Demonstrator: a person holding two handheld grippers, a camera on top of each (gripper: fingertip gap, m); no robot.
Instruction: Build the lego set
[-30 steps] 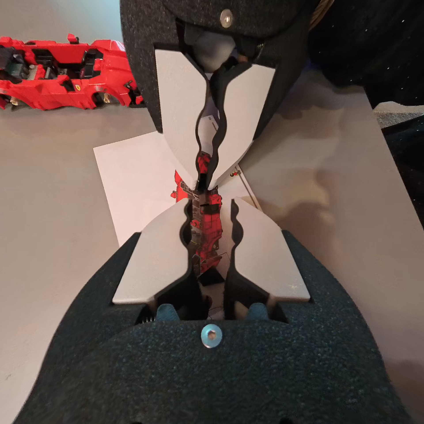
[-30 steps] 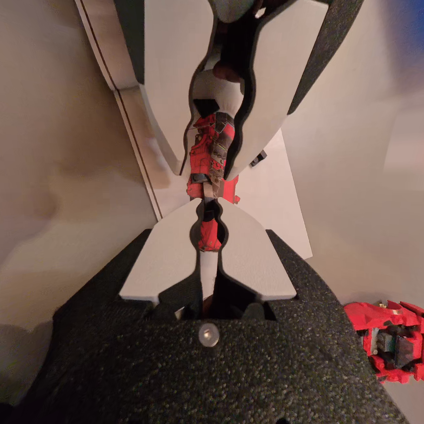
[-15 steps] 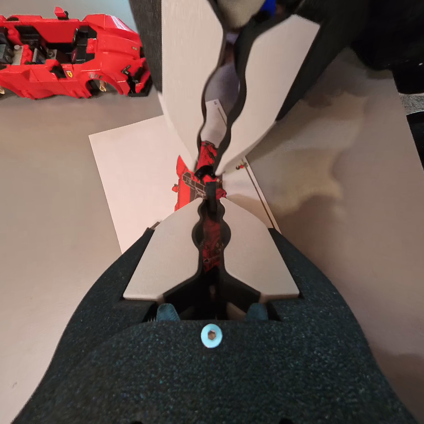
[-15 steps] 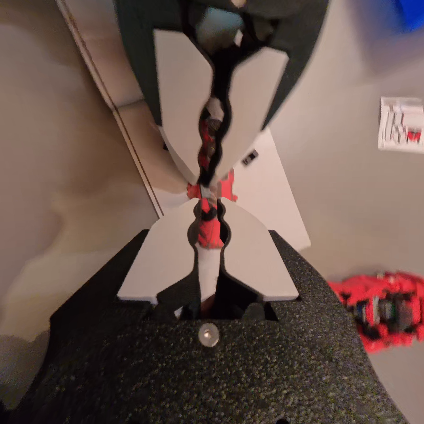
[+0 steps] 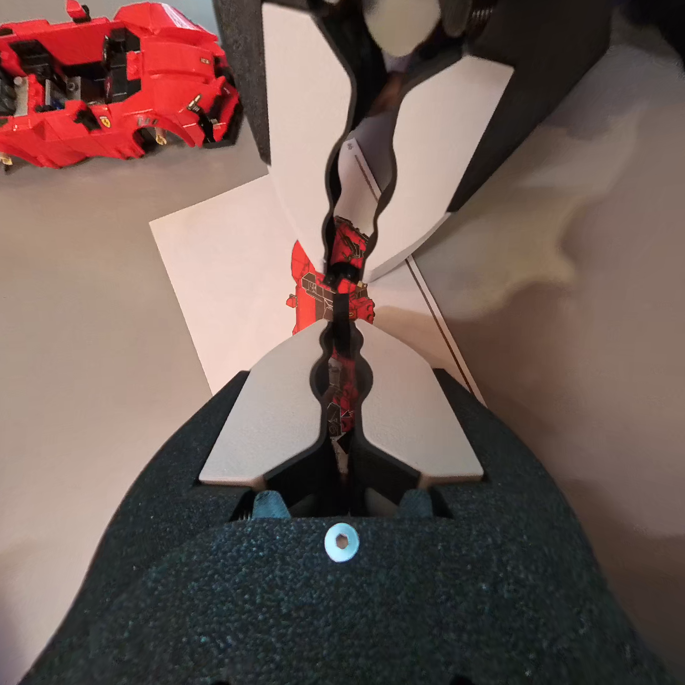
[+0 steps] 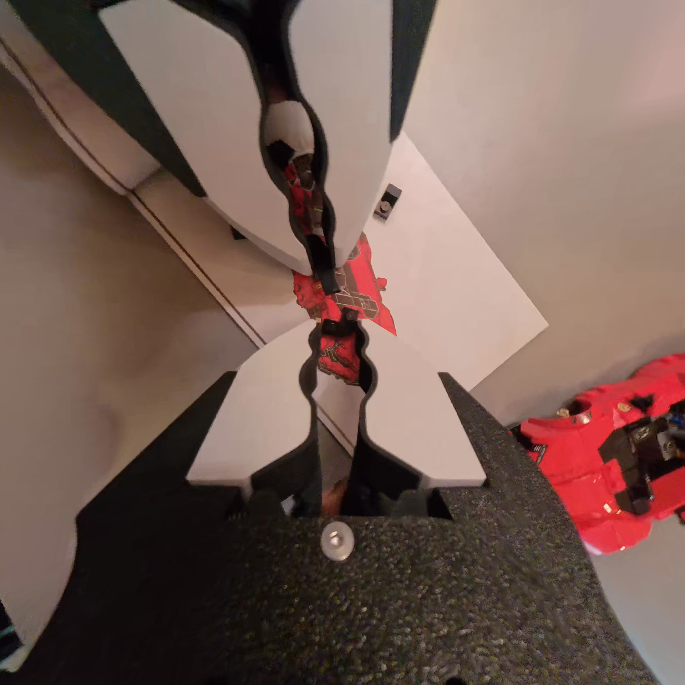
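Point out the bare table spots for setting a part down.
Bare table lies left of the instruction sheet, below the red car. More lies right of the sheet's edge. Crowded: over the sheet, where left gripper and right gripper meet.

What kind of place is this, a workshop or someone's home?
Hard to say; probably a hobby or work table indoors. A plain grey tabletop holds a part-built red toy car and an open instruction booklet, over which two tools meet.

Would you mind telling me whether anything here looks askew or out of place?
Only mildly: the instruction sheet lies crooked on the table, and the red car sits unfinished, its black insides exposed. Nothing looks spilled or broken.
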